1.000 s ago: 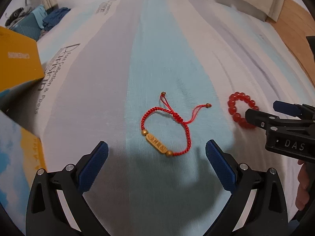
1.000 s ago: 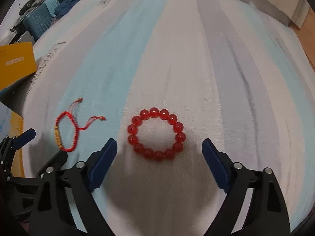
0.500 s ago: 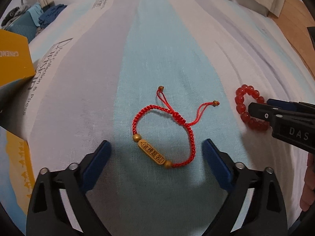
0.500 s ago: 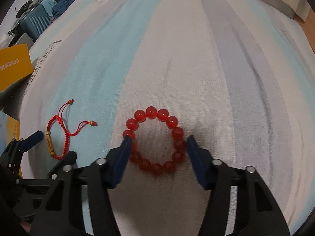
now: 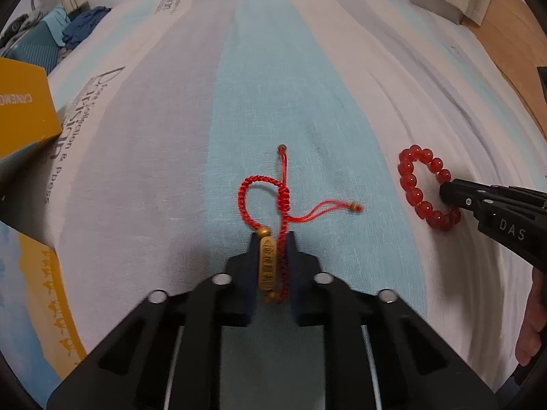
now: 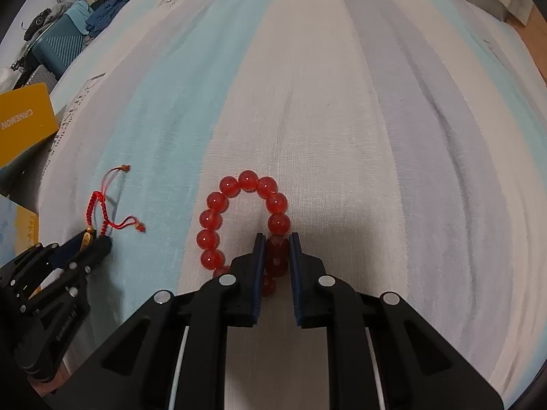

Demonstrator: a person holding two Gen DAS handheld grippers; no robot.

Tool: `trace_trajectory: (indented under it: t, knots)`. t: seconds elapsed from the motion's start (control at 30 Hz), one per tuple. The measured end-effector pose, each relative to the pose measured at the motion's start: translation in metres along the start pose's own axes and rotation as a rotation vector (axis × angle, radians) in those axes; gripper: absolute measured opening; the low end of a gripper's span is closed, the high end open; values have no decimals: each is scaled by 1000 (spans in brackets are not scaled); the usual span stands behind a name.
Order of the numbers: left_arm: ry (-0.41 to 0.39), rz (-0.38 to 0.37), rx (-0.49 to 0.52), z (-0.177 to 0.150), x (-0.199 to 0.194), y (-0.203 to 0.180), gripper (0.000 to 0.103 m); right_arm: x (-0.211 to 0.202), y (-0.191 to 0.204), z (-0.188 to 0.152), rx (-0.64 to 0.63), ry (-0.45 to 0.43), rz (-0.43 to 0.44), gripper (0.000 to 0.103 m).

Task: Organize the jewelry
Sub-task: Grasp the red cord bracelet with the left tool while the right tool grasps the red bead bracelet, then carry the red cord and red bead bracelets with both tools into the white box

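Both pairs of jaws have just closed: the left gripper (image 5: 271, 239) now pinches the red cord bracelet (image 5: 270, 212) at its gold engraved bar (image 5: 267, 266), squeezing its loop narrow, while the right gripper (image 6: 277, 239) clamps the near beads of the red bead bracelet (image 6: 239, 215). Both bracelets lie near each other on a striped bedsheet (image 6: 342, 102), a yellow box (image 5: 24, 109) at left

I see a striped bedsheet (image 5: 290, 85) carrying 2 bracelets: red cord bracelet (image 5: 263, 205), red bead bracelet (image 6: 236, 218).
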State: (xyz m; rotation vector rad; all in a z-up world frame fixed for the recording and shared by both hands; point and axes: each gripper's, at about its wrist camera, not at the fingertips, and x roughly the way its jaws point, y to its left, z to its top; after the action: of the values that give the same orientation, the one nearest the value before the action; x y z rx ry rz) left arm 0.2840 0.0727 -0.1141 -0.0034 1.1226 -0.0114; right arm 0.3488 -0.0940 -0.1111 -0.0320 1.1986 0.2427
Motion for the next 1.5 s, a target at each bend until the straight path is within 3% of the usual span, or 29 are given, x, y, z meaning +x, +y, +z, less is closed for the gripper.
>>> trace_trajectory:
  t: [0.53, 1.5]
  knots:
    - [-23, 22, 19, -6, -37, -7, 7, -49, -2, -15, 1, -65, 18, 13]
    - [-73, 29, 8, -41, -130, 6, 7, -134, 34, -55, -37, -132, 12, 13]
